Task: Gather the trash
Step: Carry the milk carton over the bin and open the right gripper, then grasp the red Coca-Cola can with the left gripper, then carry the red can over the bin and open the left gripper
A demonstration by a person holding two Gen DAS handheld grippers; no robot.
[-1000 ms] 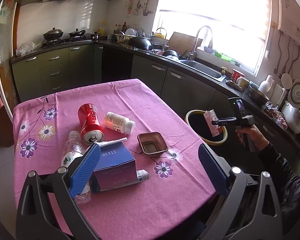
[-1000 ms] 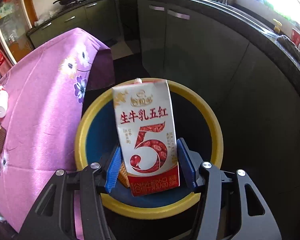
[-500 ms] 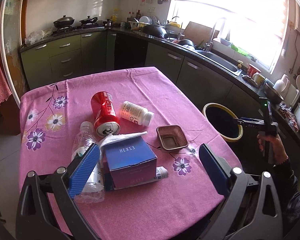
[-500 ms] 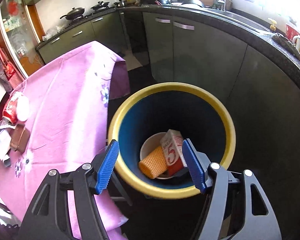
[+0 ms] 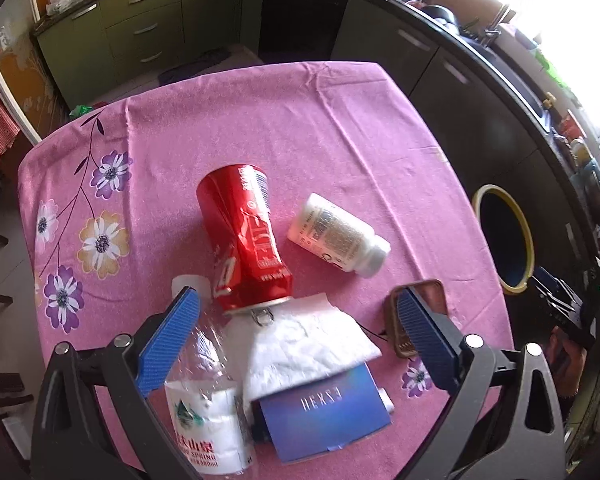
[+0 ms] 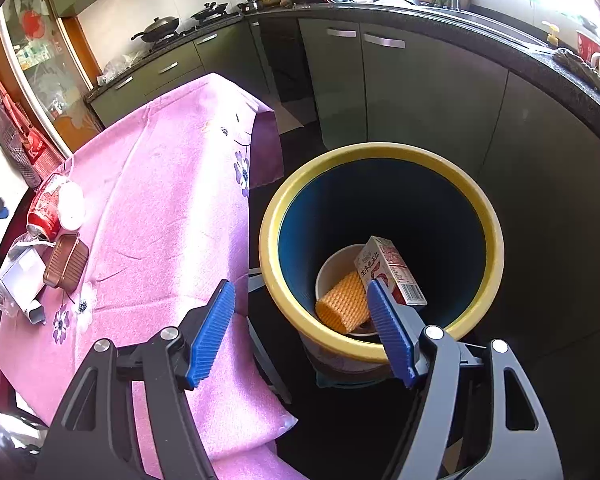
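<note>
My left gripper point(image 5: 296, 312) is open, hovering over the trash on the pink table point(image 5: 340, 128): a dented red can point(image 5: 246, 240), a crumpled white tissue point(image 5: 304, 344), a blue box point(image 5: 324, 416), a clear water bottle point(image 5: 200, 396), a white pill bottle point(image 5: 338, 234) and a brown tray point(image 5: 416, 324). My right gripper point(image 6: 300, 312) is open and empty above the yellow-rimmed bin point(image 6: 380, 152), which holds a milk carton point(image 6: 392, 270), an orange mesh roll point(image 6: 342, 302) and a white cup.
The bin also shows in the left wrist view point(image 5: 504, 236), right of the table. Dark kitchen cabinets point(image 6: 400, 80) and a counter with dishes stand behind it. The table's trash pile shows in the right wrist view point(image 6: 48, 248), far left.
My right gripper opened and dropped the milk carton into the bin, then drew back. My left gripper moved forward and lower over the can and tissue.
</note>
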